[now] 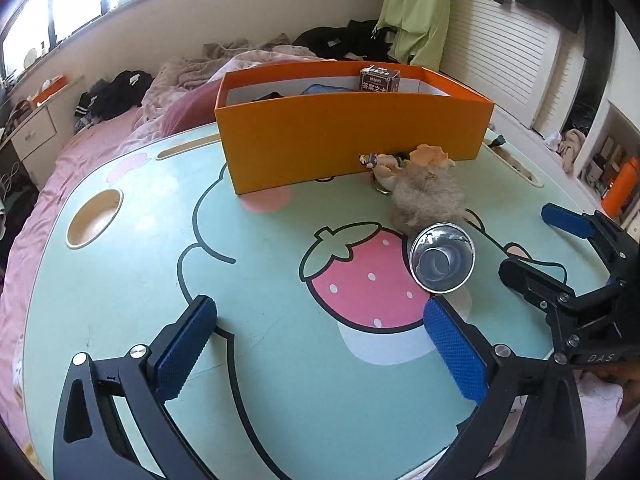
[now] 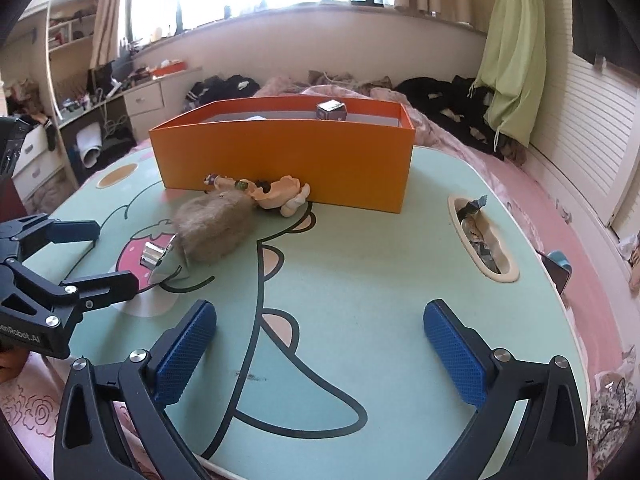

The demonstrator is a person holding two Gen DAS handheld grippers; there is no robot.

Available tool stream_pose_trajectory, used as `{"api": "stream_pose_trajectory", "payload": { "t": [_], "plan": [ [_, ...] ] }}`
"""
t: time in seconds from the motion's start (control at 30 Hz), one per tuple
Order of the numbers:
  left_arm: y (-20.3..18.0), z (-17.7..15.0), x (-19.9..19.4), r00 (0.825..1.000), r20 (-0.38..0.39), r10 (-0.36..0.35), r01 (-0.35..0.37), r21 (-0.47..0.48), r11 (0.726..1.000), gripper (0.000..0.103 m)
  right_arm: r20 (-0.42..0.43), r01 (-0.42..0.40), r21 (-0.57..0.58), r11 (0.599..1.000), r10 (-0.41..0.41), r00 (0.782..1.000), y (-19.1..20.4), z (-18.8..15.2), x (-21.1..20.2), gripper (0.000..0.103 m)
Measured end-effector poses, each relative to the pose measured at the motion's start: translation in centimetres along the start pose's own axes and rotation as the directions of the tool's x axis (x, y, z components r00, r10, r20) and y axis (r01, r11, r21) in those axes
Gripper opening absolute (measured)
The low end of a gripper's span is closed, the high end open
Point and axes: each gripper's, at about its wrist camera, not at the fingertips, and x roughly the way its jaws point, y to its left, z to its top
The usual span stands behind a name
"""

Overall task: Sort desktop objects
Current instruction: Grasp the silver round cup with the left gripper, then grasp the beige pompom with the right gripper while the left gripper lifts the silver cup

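An orange box [image 1: 352,132] stands at the far side of the mint cartoon table [image 1: 160,264]; a small dark card box [image 1: 379,78] and other items lie inside. In front of it lie a furry brown plush keychain [image 1: 428,200] with a small figure [image 1: 400,160]. A shiny metal cup [image 1: 442,258] lies on its side on the strawberry print. My left gripper [image 1: 320,340] is open and empty, its right finger just short of the cup. My right gripper [image 2: 320,344] is open and empty over bare table; the box [image 2: 288,156], plush [image 2: 214,228] and cup [image 2: 158,258] lie ahead, left.
The table sits on a pink bed [image 1: 96,140] with clothes piled behind. A round cup recess [image 1: 94,218] is at the table's left. A slot at its right edge [image 2: 482,236] holds wrappers. A phone [image 2: 558,270] leans at the right edge.
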Motion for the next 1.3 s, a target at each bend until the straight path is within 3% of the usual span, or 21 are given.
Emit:
{"api": "stream_pose_trajectory", "payload": {
  "t": [0.2, 0.33, 0.43, 0.73, 0.8, 1.07, 1.17, 1.3],
  "plan": [
    [-0.7, 0.0, -0.6, 0.999, 0.043, -0.01, 0.009, 0.026, 1.0, 0.101, 0.006, -0.002, 0.001, 1.0, 0.002, 1.0, 0.0, 0.0, 0.0, 0.103],
    [-1.2, 0.3, -1.8, 0.994, 0.093, -0.054, 0.049, 0.055, 0.997, 0.086, 0.011, -0.004, 0.001, 1.0, 0.004, 1.0, 0.0, 0.0, 0.0, 0.103],
    [-1.8, 1.0, -1.3, 0.991, 0.058, -0.117, 0.113, 0.071, 0.991, 0.064, 0.011, -0.003, 0.001, 1.0, 0.003, 1.0, 0.0, -0.1, 0.0, 0.103],
    [-4.6, 2.7, -0.5, 0.979, 0.019, -0.201, 0.196, 0.159, 0.968, 0.062, 0.011, -0.003, 0.002, 1.0, 0.003, 1.0, 0.0, -0.1, 0.0, 0.103],
    [-4.9, 2.8, 0.4, 0.978, -0.019, -0.208, 0.208, 0.163, 0.964, 0.037, 0.012, -0.003, 0.002, 1.0, 0.002, 1.0, 0.0, -0.1, 0.0, 0.103],
    [-2.6, 2.2, -0.4, 0.975, 0.032, -0.221, 0.219, 0.066, 0.974, 0.038, -0.003, 0.005, 0.001, 1.0, -0.005, 1.0, 0.1, 0.2, 0.1, 0.103],
    [-1.2, 1.9, -0.9, 0.98, 0.048, -0.194, 0.193, 0.031, 0.981, 0.038, -0.056, -0.003, 0.012, 1.0, 0.004, 0.998, 0.3, 1.3, 0.5, 0.103],
    [0.5, 1.9, -1.8, 0.983, 0.083, -0.161, 0.163, -0.008, 0.987, 0.038, -0.028, -0.057, -0.017, 0.998, 0.057, 0.998, 2.1, 4.3, 0.3, 0.103]
  ]
}}
